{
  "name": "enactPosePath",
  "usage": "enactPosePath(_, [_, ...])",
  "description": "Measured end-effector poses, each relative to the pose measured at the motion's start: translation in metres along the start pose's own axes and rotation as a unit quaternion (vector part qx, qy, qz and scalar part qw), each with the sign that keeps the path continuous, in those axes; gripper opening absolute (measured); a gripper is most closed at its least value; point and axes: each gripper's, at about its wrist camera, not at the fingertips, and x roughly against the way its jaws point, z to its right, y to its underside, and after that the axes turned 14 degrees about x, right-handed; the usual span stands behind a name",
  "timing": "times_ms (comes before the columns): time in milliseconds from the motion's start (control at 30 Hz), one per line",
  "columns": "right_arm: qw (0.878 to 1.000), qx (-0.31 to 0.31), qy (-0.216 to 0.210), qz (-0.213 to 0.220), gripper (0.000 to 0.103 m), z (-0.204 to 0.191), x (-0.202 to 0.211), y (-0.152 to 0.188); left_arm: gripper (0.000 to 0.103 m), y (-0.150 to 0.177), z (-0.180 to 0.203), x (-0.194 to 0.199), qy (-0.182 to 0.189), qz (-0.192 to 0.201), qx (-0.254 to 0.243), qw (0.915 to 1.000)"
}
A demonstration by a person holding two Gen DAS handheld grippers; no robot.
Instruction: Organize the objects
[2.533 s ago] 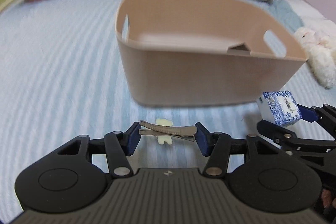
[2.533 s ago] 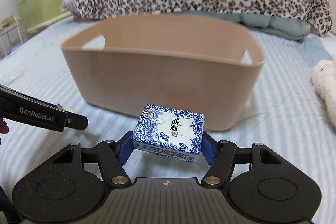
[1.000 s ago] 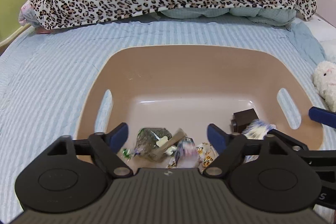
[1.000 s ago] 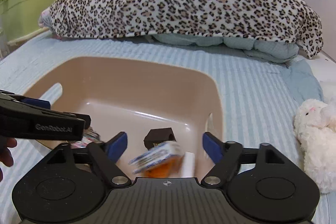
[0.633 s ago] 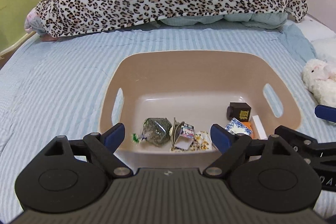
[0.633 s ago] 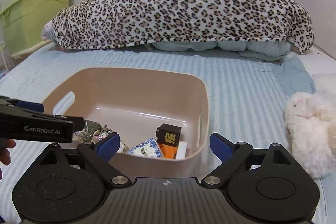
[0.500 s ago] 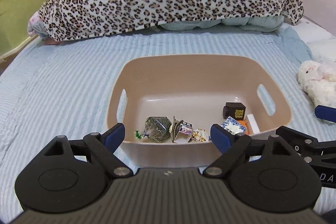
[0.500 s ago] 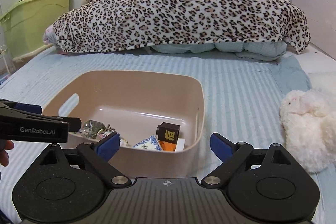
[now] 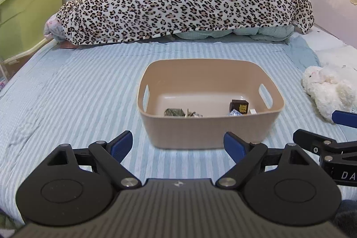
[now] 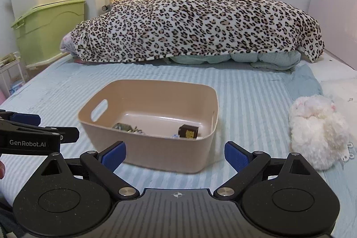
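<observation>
A tan plastic basket (image 9: 209,131) stands on the striped bed; it also shows in the right wrist view (image 10: 156,153). Inside lie a dark box with gold print (image 9: 239,106), a green foil packet (image 9: 174,112) and other small items, mostly hidden by the near wall. The dark box also shows in the right wrist view (image 10: 188,131). My left gripper (image 9: 178,144) is open and empty, pulled back in front of the basket. My right gripper (image 10: 175,154) is open and empty, also in front of the basket.
A white plush toy (image 10: 316,131) lies right of the basket; it also shows in the left wrist view (image 9: 328,90). A leopard-print blanket (image 9: 183,8) covers the far end of the bed. Green and cream storage bins (image 10: 44,15) stand at the left.
Both grippers released their items into the basket, the hair clip and the blue-and-white box, then drew back and up. The basket now looks smaller and farther away.
</observation>
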Motion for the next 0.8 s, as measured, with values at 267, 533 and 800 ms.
enactPosePath(267, [1.0,0.0,-0.015,-0.009,0.097,-0.014,0.033,0.014,0.089,0.02,-0.005,0.035,-0.002,-0.001,-0.006,1.0])
enactPosePath(533, [1.0,0.008,-0.019,-0.006,0.098,-0.02,0.062,0.019,0.089,0.032,-0.008,0.06,-0.008,-0.014,0.001,0.9999])
enactPosePath(800, [1.0,0.002,-0.028,-0.004,0.098,-0.021,0.081,0.03,0.089,0.046,-0.006,0.078,-0.014,-0.009,-0.007,0.9998])
